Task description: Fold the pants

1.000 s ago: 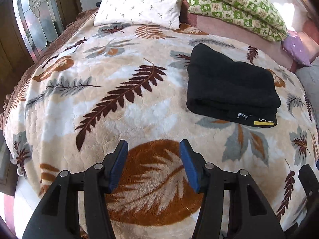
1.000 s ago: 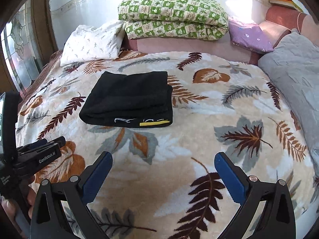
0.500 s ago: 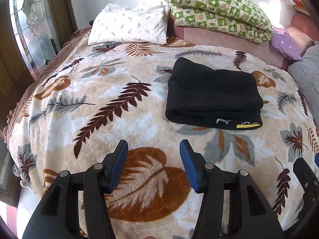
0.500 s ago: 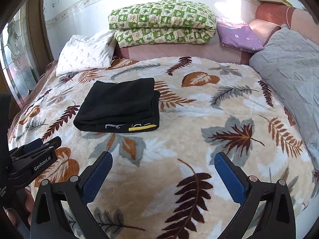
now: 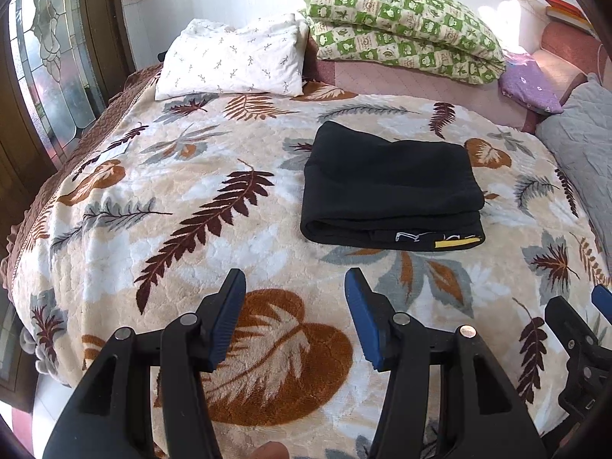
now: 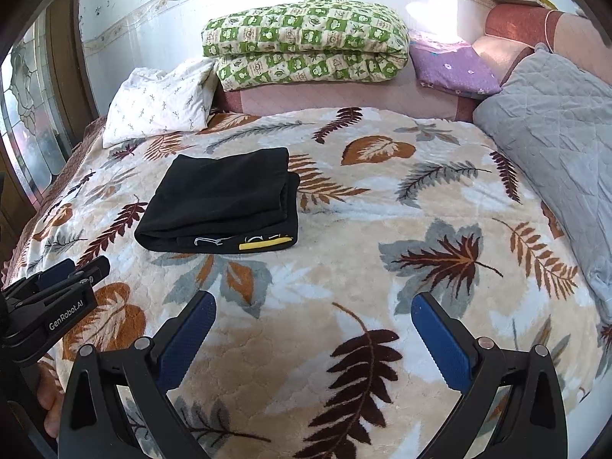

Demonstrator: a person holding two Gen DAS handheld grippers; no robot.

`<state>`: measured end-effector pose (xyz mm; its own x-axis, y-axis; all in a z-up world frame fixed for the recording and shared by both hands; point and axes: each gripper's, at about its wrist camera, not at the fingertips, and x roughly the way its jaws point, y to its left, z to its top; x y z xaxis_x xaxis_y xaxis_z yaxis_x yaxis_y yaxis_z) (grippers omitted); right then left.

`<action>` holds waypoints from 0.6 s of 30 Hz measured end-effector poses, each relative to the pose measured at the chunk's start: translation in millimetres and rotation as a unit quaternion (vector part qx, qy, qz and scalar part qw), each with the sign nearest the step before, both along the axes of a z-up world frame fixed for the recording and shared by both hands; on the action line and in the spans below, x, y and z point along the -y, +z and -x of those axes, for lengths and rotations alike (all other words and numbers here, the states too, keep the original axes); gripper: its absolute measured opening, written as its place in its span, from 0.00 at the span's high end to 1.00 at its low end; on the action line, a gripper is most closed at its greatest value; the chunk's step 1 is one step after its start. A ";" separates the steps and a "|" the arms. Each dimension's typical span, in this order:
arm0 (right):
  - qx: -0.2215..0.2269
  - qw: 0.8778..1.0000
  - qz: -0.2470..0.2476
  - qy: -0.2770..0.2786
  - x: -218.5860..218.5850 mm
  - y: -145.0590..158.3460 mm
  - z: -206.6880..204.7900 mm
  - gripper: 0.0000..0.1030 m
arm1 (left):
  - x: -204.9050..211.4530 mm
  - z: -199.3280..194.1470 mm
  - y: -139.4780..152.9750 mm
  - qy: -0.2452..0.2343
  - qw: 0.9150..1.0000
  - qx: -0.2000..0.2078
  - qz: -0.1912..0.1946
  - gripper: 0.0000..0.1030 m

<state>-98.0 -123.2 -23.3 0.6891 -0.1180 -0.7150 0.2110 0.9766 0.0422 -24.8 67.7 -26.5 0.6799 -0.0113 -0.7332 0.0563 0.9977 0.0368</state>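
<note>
Nearest, the left tongs (image 5: 294, 321) stood half open and the right tongs (image 6: 313, 329) wide open, both holding nothing above the leaf-print blanket (image 6: 344, 267). The pants (image 6: 225, 199) lay folded on it, at eleven o'clock from the right tongs. Beyond, pillows (image 6: 160, 103) lined the bed's far edge.

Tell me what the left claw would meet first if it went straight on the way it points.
Probably the leaf-print blanket: the left claw points down at bare blanket, with the folded black pants off to its right. Depth is hard to judge.
</note>
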 end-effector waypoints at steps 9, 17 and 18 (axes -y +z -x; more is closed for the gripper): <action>0.000 1.000 0.002 -0.002 3.0 0.9 -1.0 0.00 | 6.5 5.1 7.1 -0.015 1.000 0.019 -0.015 0.49; 0.000 1.000 0.002 -0.004 2.2 0.9 -0.8 0.00 | 7.2 5.5 7.9 -0.022 1.000 0.017 -0.010 0.49; 0.000 1.000 0.002 -0.003 1.6 0.8 -0.9 0.00 | 7.3 5.9 8.1 -0.023 1.000 0.017 -0.008 0.49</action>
<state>-97.1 -124.8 -22.4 0.6883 -0.1249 -0.7146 0.2176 0.9752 0.0391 -30.7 60.4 -18.5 0.7035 -0.0319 -0.7100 0.1012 0.9933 0.0556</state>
